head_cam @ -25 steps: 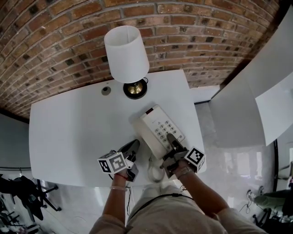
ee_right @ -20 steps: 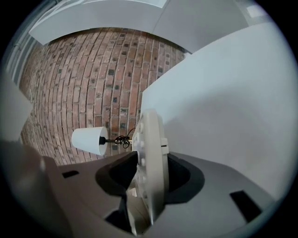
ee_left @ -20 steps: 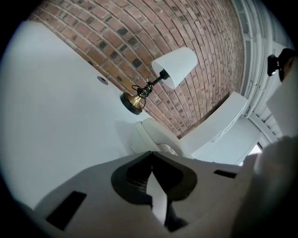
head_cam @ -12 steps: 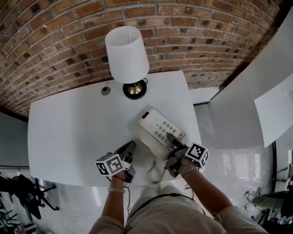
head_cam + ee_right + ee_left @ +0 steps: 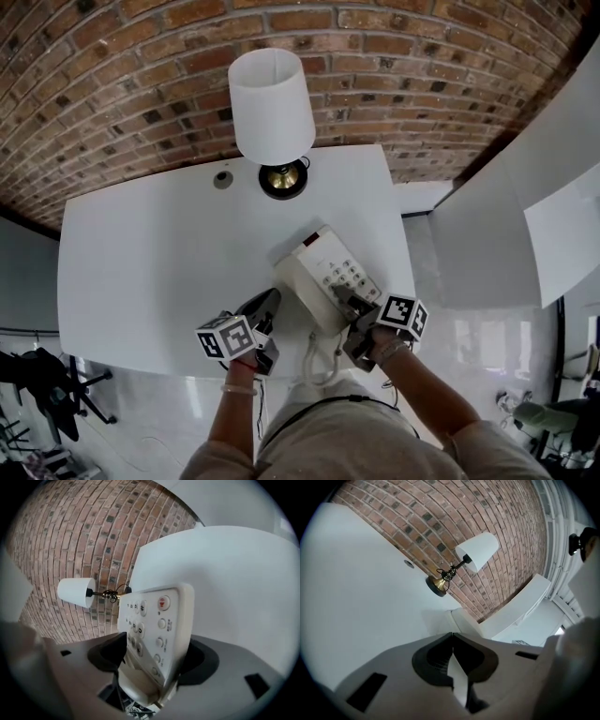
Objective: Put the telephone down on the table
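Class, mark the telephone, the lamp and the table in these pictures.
telephone [image 5: 317, 269]: head view, on its top face, left of the keypad.
lamp [image 5: 273, 103]: head view, on the white shade.
table [image 5: 150, 272]: head view, on the bare top, left of the telephone.

The jaws of the right gripper [image 5: 354, 304] have just been opening round the telephone [image 5: 323, 270].

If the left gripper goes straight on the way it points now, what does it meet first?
Probably the telephone, just beyond its shut tips, though the table may come first.
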Demonstrator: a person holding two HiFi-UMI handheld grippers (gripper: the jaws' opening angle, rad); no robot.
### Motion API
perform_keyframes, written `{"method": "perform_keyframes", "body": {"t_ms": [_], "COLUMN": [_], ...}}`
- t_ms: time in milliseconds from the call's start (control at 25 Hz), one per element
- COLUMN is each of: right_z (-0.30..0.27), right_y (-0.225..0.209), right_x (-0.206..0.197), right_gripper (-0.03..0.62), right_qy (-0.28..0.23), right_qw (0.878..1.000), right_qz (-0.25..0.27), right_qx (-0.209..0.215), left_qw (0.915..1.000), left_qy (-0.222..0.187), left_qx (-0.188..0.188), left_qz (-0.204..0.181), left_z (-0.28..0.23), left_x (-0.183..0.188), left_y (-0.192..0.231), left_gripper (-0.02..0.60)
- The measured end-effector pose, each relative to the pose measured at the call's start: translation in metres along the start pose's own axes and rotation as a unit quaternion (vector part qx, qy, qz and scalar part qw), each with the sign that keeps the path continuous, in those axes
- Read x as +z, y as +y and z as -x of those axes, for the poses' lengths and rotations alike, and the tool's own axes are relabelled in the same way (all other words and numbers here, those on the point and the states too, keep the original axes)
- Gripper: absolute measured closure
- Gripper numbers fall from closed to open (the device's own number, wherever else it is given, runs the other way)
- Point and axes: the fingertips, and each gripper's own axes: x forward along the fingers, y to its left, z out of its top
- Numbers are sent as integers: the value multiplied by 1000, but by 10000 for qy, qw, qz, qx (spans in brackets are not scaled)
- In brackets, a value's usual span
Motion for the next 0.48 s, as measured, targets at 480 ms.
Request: {"method": "perform_keyframes", "body": {"t_ms": [480], "right_z": [4], "right_y": [-5], "right_x": [-42], "right_gripper": [227], "right_qy": [605], "right_qw": [9916], "right_qz": [-1106], "right_qx": [-302], "left_qw": [10000], "left_qy": [54], "left_qx": [10], "left_qz": [51], "left_z": [9], "left_x": [-12], "left_y": [0], "left_gripper": [575]}}
